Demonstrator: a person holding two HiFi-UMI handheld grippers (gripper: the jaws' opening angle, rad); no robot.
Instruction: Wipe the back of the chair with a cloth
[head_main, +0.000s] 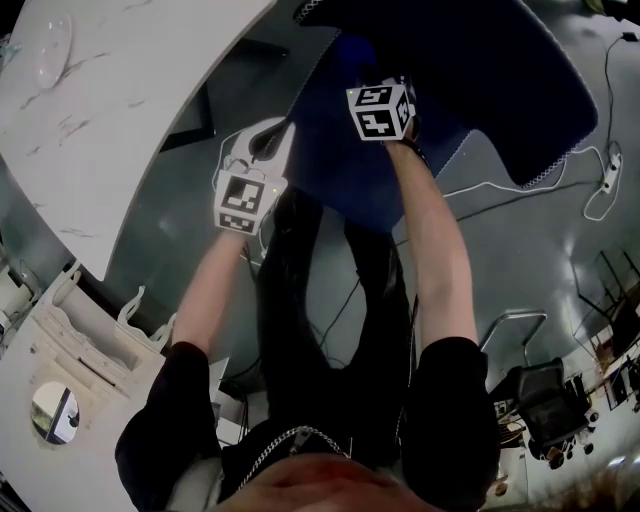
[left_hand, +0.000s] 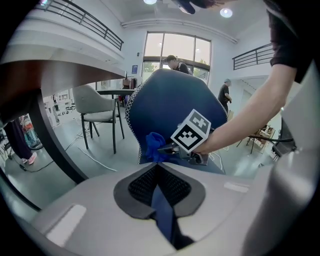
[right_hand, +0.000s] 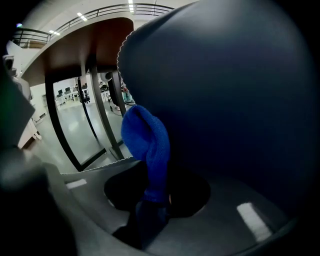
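Currently right gripper (right_hand: 155, 196) has its jaws clamped on the blue cloth (right_hand: 147, 140); cloth touches the back of the dark blue chair (right_hand: 225, 100), centre-left in right gripper view, low centre in left gripper view. Left gripper (left_hand: 156, 167) jaws together, thin blue strip in the slit; white table (head_main: 120, 90) upper left of head view.

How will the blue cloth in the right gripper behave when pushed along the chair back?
Probably floppy: the cloth bulges and folds over above the jaws of the right gripper. Likely light, as that pinch alone carries it. Its nubby weave should drag, not slip, on the chair.
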